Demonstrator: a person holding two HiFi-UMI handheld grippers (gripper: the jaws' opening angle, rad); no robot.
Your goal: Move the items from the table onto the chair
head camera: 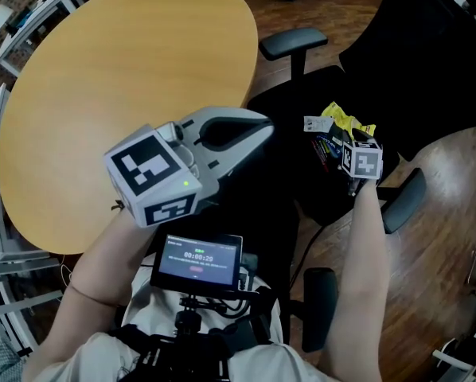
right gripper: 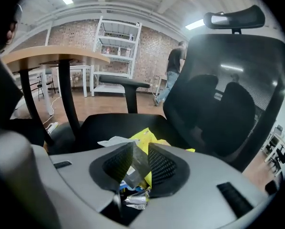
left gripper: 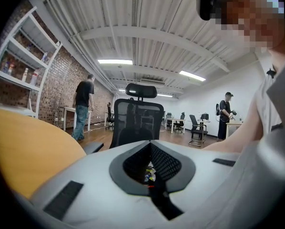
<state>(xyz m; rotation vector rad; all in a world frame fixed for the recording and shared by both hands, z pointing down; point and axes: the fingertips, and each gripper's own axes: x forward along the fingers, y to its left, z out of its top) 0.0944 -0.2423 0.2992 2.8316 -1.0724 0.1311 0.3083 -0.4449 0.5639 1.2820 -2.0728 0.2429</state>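
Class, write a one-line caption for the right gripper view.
Right gripper open around snack packets over the black chair seat.

Room bright, even. Main src: ceiling tubes (left gripper: pixel 115 61) overhead. Head view: table (head camera: pixel 126 70) top well lit, chair (head camera: pixel 290 122) seat near-black at 3 o'clk, detail lost. Gripper views: heavy fisheye, corners vignetted black, tube glare 11 & 1 o'clk, near fg soft.

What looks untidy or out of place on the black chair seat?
Only a small thing: the crumpled yellow snack packet and a grey foil packet lie in a loose heap on the black office chair seat, the foil one tilted between the jaws of the right gripper.
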